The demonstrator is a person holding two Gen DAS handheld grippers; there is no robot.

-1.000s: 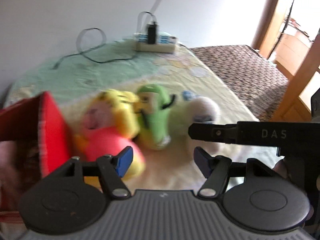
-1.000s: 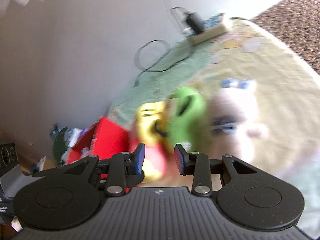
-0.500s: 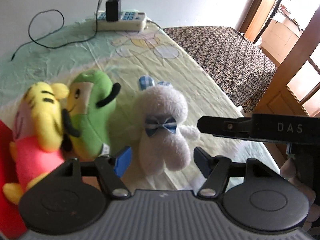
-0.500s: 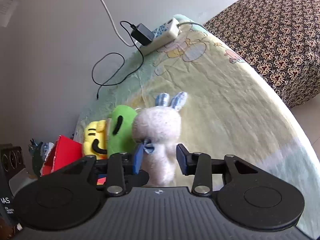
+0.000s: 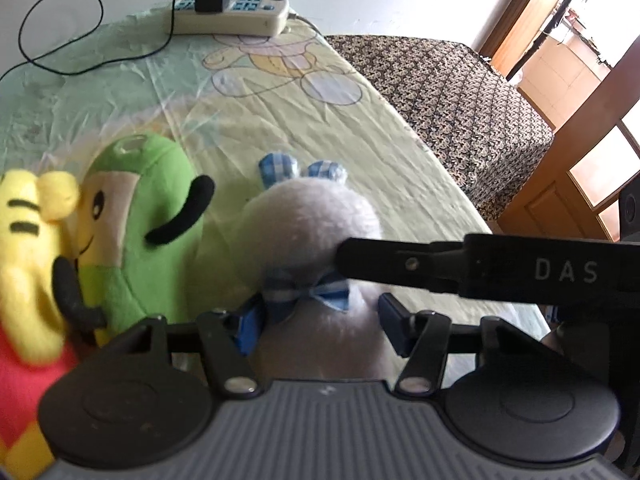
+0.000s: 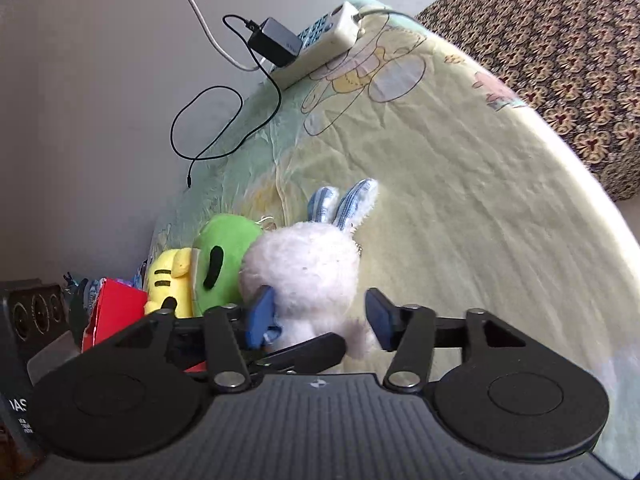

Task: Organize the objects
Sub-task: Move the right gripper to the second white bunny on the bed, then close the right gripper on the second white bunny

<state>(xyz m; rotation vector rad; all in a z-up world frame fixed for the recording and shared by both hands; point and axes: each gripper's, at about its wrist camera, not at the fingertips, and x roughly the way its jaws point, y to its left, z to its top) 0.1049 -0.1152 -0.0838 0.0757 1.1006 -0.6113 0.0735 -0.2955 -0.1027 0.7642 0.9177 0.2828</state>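
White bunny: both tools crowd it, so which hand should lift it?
Left: the left tool is shut on the white bunny. The right tool has just been opening, the bunny's head between its jaws.

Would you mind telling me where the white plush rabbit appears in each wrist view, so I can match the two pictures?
Left wrist view: the white plush rabbit sits low in the centre, just beyond the fingers, right of the green plush.
Right wrist view: the rabbit is low and left of centre, again right of the green plush.
Shared landmark: the power strip at the far edge.
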